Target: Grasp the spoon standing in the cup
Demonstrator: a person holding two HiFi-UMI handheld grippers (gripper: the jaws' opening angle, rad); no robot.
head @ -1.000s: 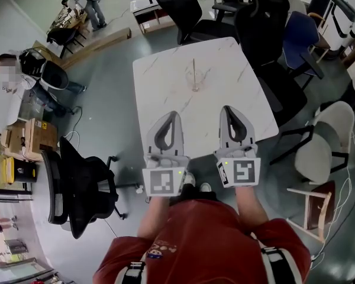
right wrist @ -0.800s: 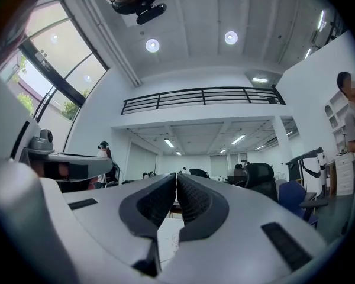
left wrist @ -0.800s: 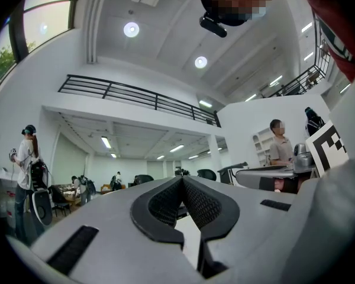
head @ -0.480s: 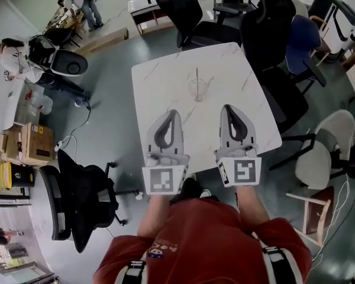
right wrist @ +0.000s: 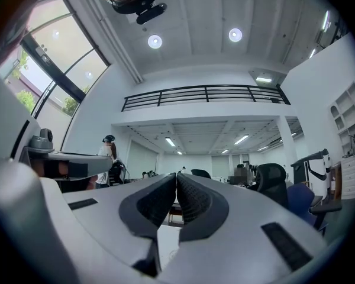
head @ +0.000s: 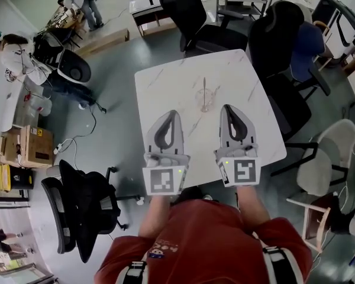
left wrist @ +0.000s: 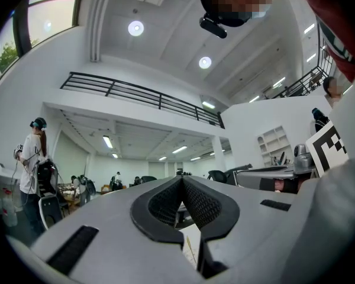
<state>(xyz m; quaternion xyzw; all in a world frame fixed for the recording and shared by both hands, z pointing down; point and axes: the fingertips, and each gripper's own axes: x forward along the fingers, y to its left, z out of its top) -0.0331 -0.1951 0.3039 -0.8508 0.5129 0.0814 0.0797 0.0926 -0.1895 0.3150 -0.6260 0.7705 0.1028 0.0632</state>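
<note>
head: steeply down over table (head: 165, 87) | gripper views: low, forward, tilted upward

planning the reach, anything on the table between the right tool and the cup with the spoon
Nothing: in the head view, only bare white marble tabletop separates the right tool from the clear glass cup holding the thin upright spoon.

1 cup (head: 205, 103) w/ 1 spoon (head: 204, 87), 1 table (head: 165, 87), 2 grippers: left gripper (head: 171, 115), right gripper (head: 230, 109).
</note>
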